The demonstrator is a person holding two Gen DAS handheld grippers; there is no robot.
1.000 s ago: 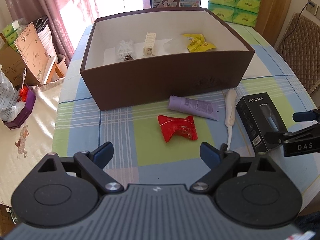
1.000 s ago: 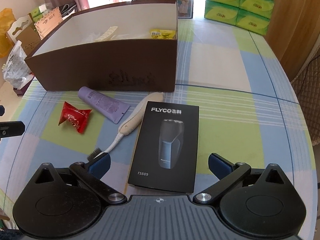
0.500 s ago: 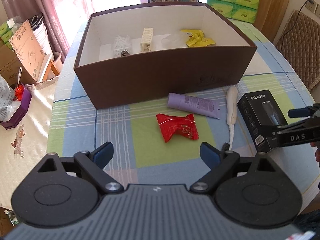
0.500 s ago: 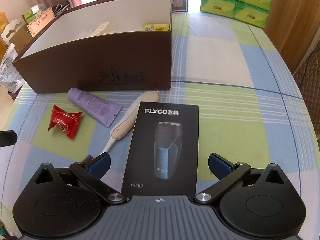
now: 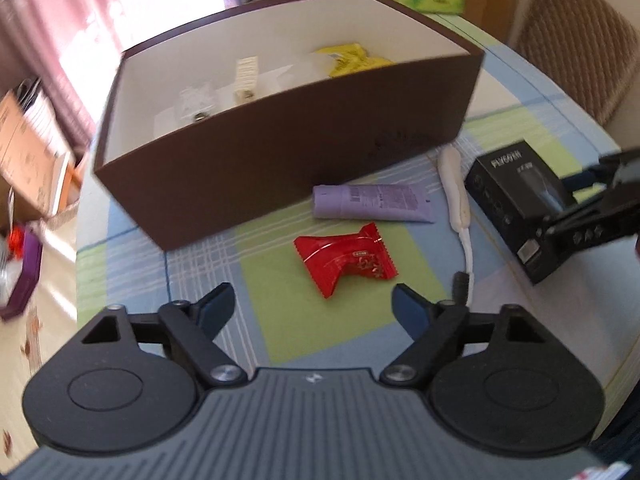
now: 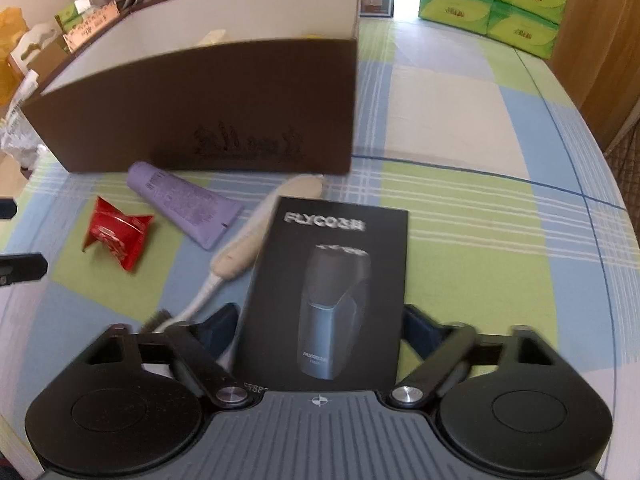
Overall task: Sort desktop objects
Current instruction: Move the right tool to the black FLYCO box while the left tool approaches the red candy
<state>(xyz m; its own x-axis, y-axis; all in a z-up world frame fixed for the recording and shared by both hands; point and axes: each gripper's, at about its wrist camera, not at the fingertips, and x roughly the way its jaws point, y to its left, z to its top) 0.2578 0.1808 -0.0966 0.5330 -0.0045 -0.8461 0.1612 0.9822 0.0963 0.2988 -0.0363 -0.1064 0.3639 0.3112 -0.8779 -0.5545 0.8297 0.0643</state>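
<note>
A red candy packet (image 5: 346, 260) lies on the checked tablecloth just ahead of my left gripper (image 5: 312, 308). Its jaws are closing with only the packet's near corner between the tips, so they hold nothing. My right gripper (image 6: 320, 320) is closing around the black shaver box (image 6: 332, 280), which lies flat; both pads sit against its long sides. The shaver box (image 5: 516, 196) shows in the left wrist view too. A purple tube (image 5: 372, 202) and a white-handled brush (image 5: 454, 196) lie in front of the brown box (image 5: 280, 152).
The brown box (image 6: 200, 112) holds a yellow packet (image 5: 348, 56) and small white items. Green tissue packs (image 6: 492, 0) stand at the table's far end. A wicker chair (image 5: 580, 60) is at the right, and cardboard cartons (image 5: 28, 152) stand off the table's left edge.
Both grippers have come down closer to the table and their jaws have narrowed. The left view has tilted. The right fingers now flank the shaver box.
</note>
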